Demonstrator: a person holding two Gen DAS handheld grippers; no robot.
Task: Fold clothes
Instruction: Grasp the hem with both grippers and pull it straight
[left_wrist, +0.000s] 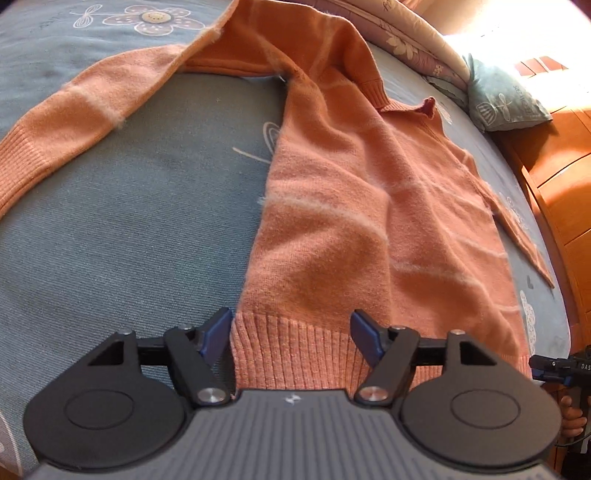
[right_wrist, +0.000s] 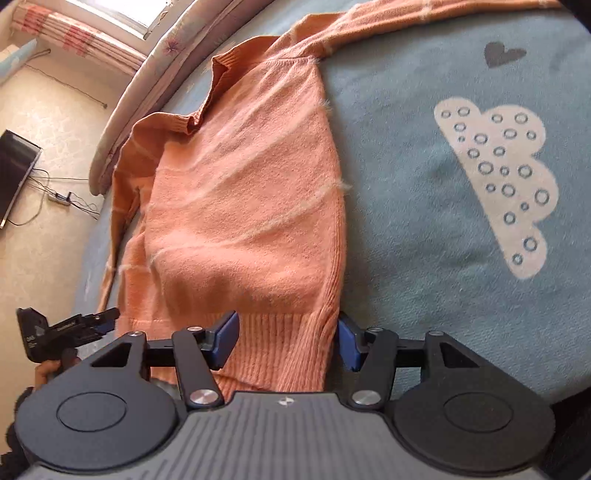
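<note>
2 grippers (left_wrist: 291, 334) (right_wrist: 287, 338) open over orange sweater (left_wrist: 351, 221).

A blue-grey bedsheet (left_wrist: 122, 229) printed with white flowers and a heart covers the bed. A small pillow (left_wrist: 502, 99) lies at its far edge beside orange wooden furniture (left_wrist: 561, 177) in bright sunlight. A pale floor (right_wrist: 40, 236), a dark television (right_wrist: 14, 173), cables and striped curtains (right_wrist: 74, 37) show beyond the bed.
</note>
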